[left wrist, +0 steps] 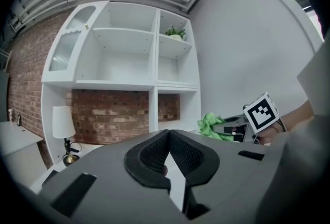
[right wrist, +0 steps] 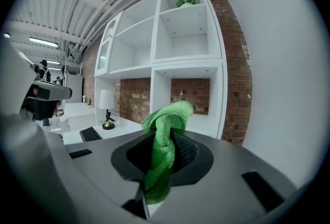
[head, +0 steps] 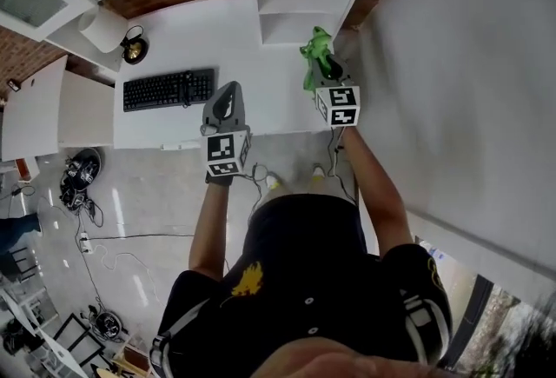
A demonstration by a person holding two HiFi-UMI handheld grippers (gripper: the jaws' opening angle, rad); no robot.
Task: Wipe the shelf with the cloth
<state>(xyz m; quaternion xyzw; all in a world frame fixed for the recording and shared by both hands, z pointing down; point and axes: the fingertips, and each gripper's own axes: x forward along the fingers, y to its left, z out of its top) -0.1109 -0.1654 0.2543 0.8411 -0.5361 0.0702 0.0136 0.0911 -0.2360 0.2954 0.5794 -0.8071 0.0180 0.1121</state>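
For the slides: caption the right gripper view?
Right hand-held gripper shut on a green cloth, facing the white shelf unit.

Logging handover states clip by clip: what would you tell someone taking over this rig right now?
Left tool: shut, empty, held over the desk near the keyboard.
Right tool: shut on the green cloth, held in front of the white shelf, not touching it.
Done: cloth is gripped.
Left: bring the cloth onto a shelf board and wipe.
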